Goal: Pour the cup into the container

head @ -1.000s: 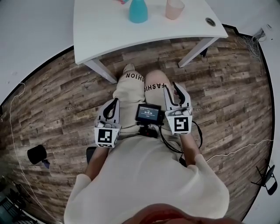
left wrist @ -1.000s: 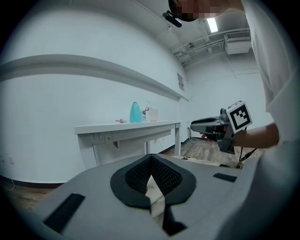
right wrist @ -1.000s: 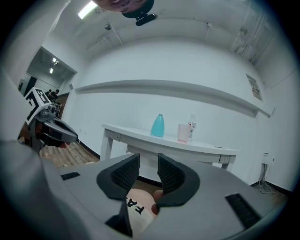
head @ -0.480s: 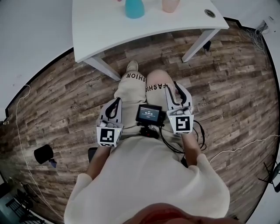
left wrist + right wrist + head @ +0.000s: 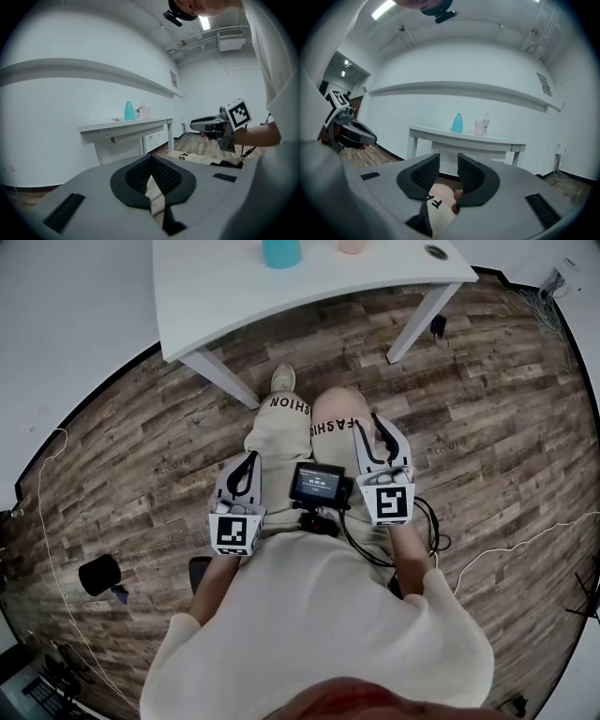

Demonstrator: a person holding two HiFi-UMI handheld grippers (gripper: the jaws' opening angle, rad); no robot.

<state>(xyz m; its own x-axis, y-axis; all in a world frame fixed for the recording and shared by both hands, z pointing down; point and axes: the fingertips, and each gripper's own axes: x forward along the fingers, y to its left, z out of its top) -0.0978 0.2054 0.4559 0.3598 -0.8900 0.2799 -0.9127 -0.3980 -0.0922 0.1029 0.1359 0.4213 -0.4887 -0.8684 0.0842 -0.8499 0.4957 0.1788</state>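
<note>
You are holding the left gripper (image 5: pixel 151 161) closed and the right gripper (image 5: pixel 447 171) barely parted, both empty. The cup (image 5: pixel 352 246), at the top edge, is looking light and squashy: grip mid-wall.

Bright, even, sharp; strong fisheye edge distortion.

Bare lab or test room, not home. White surface (image 5: pixel 281 296) against blank white wall (image 5: pixel 454 65). Wood-look plank floor (image 5: pixel 487 427) under surface. Loose cable tangle (image 5: pixel 542 306) on floor right of surface. Strip light (image 5: pixel 384 9), exposed pipes (image 5: pixel 197 44), ceiling unit (image 5: pixel 232 40) high above surface.
</note>
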